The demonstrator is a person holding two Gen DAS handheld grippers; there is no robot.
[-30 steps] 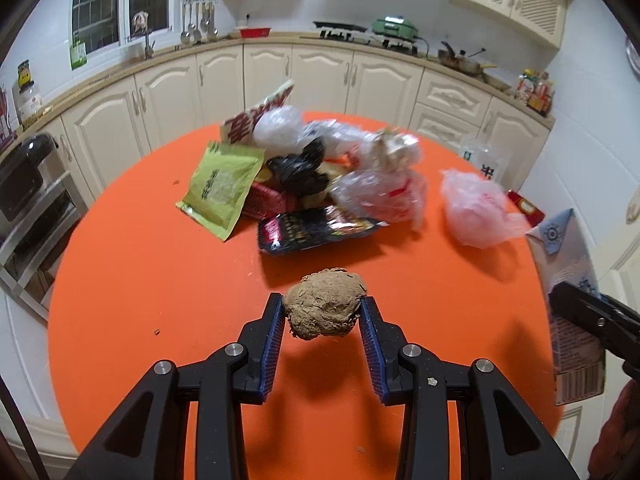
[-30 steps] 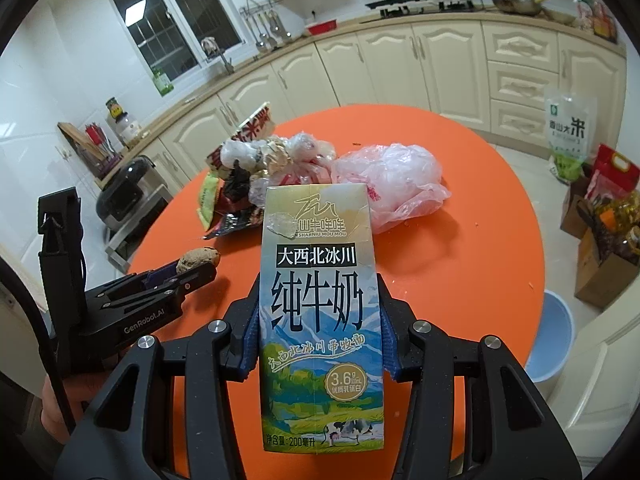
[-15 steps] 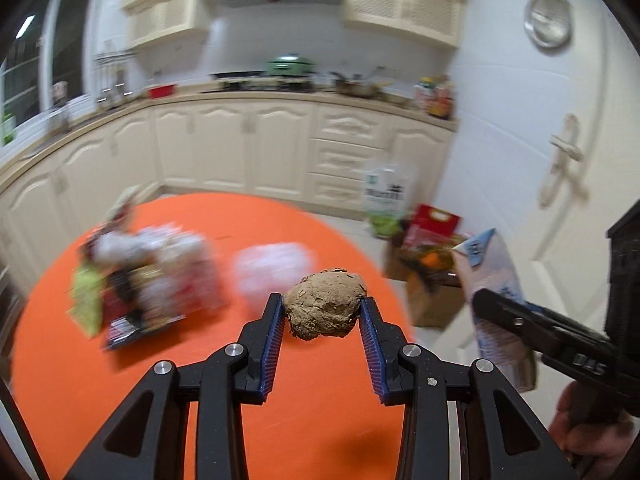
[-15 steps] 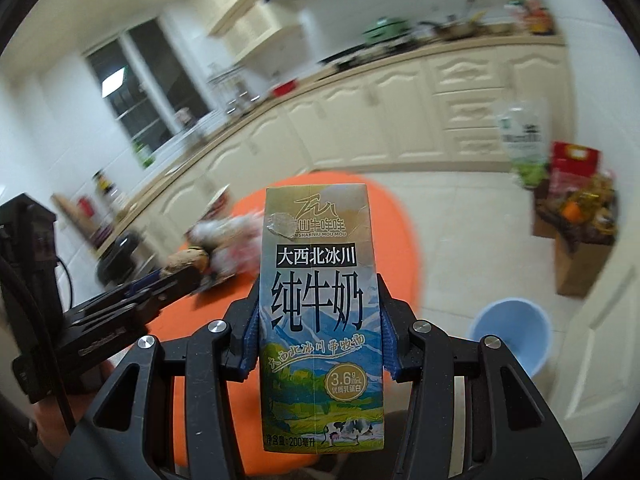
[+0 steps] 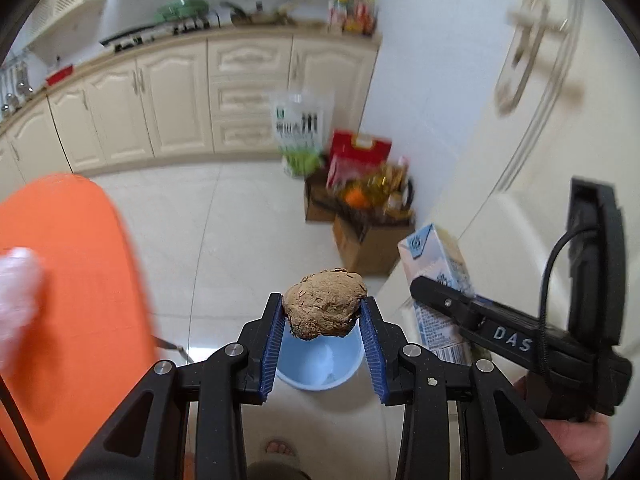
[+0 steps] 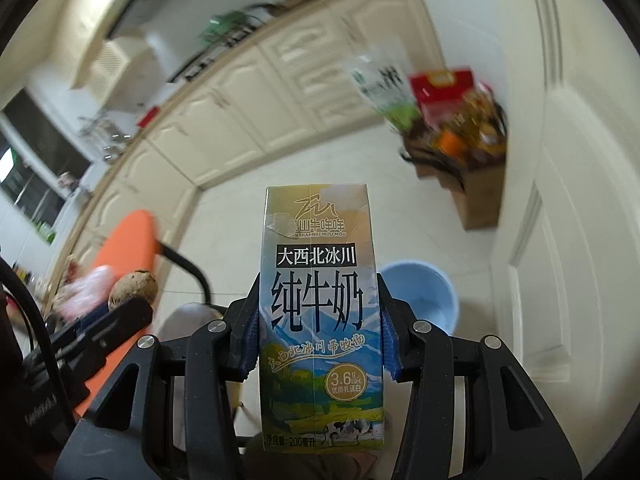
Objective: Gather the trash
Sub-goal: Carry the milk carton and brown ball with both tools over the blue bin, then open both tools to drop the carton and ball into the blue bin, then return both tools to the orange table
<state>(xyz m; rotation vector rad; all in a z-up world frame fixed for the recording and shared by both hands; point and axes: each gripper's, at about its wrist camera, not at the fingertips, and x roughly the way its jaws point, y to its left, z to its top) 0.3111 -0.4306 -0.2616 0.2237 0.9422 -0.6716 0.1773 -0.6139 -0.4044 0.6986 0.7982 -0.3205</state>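
My left gripper (image 5: 323, 322) is shut on a brown crumpled lump (image 5: 325, 305), held above a light blue bin (image 5: 320, 362) that stands on the floor. In the right wrist view my right gripper (image 6: 318, 326) is shut on a milk carton (image 6: 318, 280), upright between the blue pads. The blue bin (image 6: 422, 294) shows just behind the carton on its right. The left wrist view also catches the carton (image 5: 438, 276) in the right gripper at the right. The brown lump (image 6: 134, 288) appears at the left of the right wrist view.
The orange round table (image 5: 68, 280) is at the left, with a blurred plastic bag (image 5: 16, 292) on it. Cardboard boxes (image 5: 360, 224) of groceries stand on the floor by a white door (image 5: 520, 120). Cream kitchen cabinets (image 5: 180, 100) line the far wall. A person's foot (image 5: 280, 450) shows below.
Both grippers swung away from the table's trash pile to the right, with lump and carton still held. The floor, the boxes and the blue bin have come into view.
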